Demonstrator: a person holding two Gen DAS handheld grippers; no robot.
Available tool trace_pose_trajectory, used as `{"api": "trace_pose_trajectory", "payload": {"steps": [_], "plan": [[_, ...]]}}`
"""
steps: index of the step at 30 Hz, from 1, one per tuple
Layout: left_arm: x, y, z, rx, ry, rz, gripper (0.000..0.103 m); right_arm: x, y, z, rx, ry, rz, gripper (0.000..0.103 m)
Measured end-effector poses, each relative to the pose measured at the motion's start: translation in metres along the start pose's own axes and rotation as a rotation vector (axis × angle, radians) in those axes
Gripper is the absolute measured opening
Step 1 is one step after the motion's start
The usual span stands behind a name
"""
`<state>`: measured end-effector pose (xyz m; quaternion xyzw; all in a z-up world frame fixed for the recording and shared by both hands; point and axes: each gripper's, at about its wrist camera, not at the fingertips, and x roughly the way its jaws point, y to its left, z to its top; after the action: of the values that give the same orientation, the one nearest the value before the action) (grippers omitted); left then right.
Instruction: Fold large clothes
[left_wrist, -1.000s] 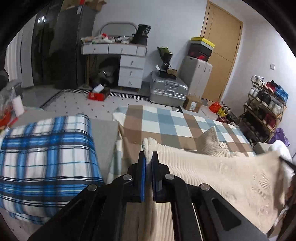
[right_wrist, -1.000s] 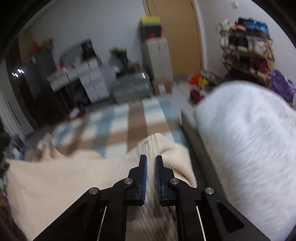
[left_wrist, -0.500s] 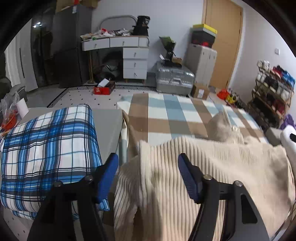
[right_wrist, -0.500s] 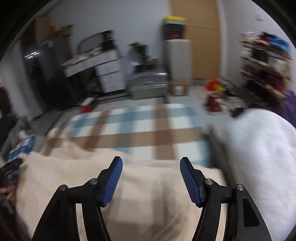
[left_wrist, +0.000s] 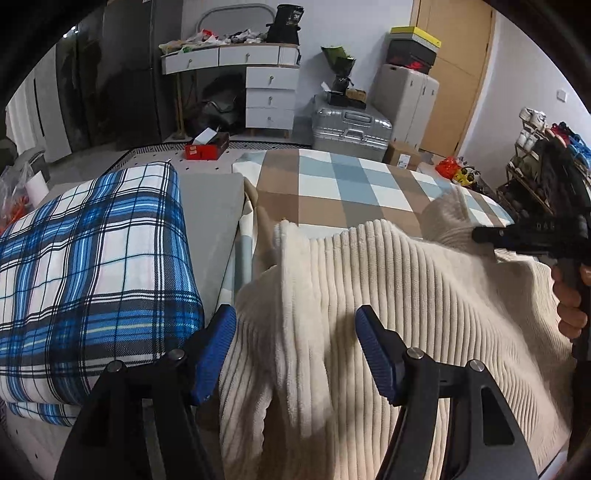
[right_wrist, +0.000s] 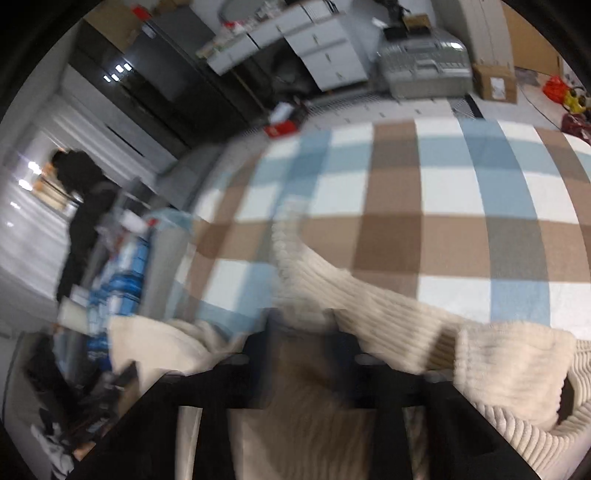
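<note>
Cream ribbed sweater (left_wrist: 424, 295) spread on the checked blanket (left_wrist: 354, 184).

Left claw (left_wrist: 295, 347) stands well open above the sweater's near edge, gripping nothing. Right claw (left_wrist: 480, 234), at the sweater's far right, has its jaws closing; blur prevents confirming whether knit is caught between them. A blue plaid pillow (left_wrist: 92, 266) lies left of the sweater.
</note>
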<state>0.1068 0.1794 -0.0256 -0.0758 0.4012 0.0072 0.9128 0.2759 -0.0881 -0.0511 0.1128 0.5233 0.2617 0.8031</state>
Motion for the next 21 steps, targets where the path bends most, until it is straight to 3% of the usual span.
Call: {"api": "trace_pose_trajectory", "payload": {"steps": [3, 7, 13, 15, 18, 21], "plan": [[-0.001, 0.001, -0.002, 0.003, -0.008, -0.016, 0.062, -0.030, -0.026, -0.015, 0.021, -0.022, -0.056, 0.008], [0.001, -0.001, -0.004, 0.004, -0.016, -0.019, 0.062, -0.024, -0.072, -0.034, 0.137, 0.070, -0.147, 0.008], [0.001, -0.003, -0.005, 0.016, -0.003, -0.002, 0.062, -0.012, -0.041, -0.035, 0.001, 0.052, -0.280, 0.015], [-0.002, -0.003, -0.007, 0.019, 0.002, 0.006, 0.062, -0.032, -0.033, -0.038, -0.024, 0.013, -0.254, 0.023], [-0.011, 0.000, -0.005, 0.000, -0.006, -0.039, 0.062, -0.089, -0.029, -0.055, -0.082, -0.118, -0.254, 0.062], [-0.013, 0.008, 0.006, -0.071, 0.003, -0.122, 0.063, -0.144, -0.043, -0.081, -0.084, -0.205, -0.311, 0.064]]}}
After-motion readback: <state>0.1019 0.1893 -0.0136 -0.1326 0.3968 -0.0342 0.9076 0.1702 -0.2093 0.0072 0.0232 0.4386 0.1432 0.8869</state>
